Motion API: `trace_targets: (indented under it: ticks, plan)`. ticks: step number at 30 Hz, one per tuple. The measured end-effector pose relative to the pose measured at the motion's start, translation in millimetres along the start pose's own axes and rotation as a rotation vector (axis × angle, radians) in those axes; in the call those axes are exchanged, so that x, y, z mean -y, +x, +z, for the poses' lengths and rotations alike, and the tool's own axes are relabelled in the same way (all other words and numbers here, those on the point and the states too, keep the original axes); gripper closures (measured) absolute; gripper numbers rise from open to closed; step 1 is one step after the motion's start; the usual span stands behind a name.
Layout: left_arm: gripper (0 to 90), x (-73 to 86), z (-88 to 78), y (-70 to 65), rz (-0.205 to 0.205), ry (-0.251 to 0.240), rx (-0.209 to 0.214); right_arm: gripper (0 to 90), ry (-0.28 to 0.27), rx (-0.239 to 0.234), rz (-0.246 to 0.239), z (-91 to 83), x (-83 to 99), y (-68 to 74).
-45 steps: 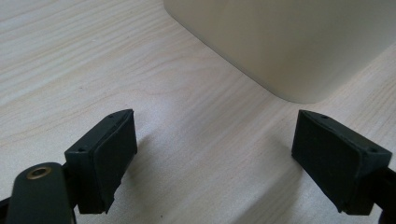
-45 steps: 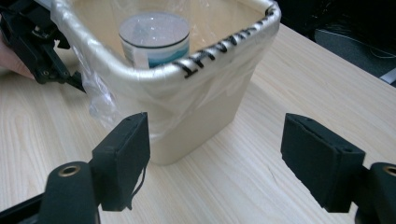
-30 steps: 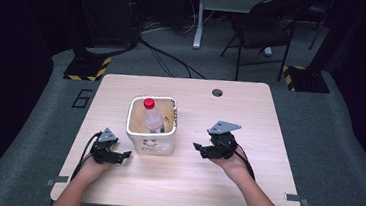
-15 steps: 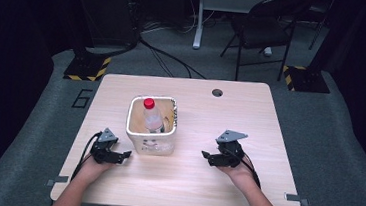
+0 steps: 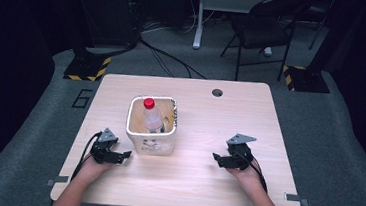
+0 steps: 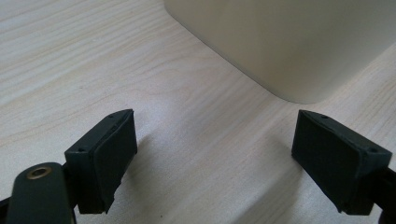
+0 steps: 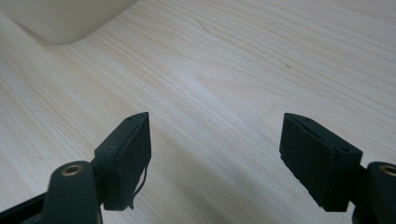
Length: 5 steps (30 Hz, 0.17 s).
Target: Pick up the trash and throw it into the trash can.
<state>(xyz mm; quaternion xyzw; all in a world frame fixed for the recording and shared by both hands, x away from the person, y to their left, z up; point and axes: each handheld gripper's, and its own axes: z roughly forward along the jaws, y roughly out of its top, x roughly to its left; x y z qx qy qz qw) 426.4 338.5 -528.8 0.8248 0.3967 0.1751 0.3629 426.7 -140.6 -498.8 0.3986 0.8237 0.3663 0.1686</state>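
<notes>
A white square bin (image 5: 150, 143) stands on the light wooden table (image 5: 219, 121), left of the middle. Inside it a clear plastic bottle (image 5: 151, 118) with a red cap stands upright. My left gripper (image 5: 123, 156) rests low on the table just left of the bin, open and empty; the left gripper view shows its jaws (image 6: 215, 154) wide apart with the bin's corner (image 6: 289, 42) close ahead. My right gripper (image 5: 216, 159) sits low to the right of the bin, pointing towards it. Its jaws (image 7: 215, 154) have just been opening a little, with only bare wood between them.
A round cable hole (image 5: 217, 92) lies near the table's far edge. Behind the table are a black chair (image 5: 262, 29), cables on the floor, and two black bases with yellow stripes (image 5: 86, 67) (image 5: 306, 78). Bare wood lies between bin and right gripper.
My right gripper has come down and back towards the near right of the table, away from the bin. The left gripper, bin and bottle have stayed put.
</notes>
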Motion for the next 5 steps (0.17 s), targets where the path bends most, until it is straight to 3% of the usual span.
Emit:
trace_targets:
  ticks: [5]
  plan:
    - [14.0,0.0,0.2,-0.1,-0.002,-0.002,0.0,21.2,0.016,0.037,0.015,0.6,3.6,-7.1]
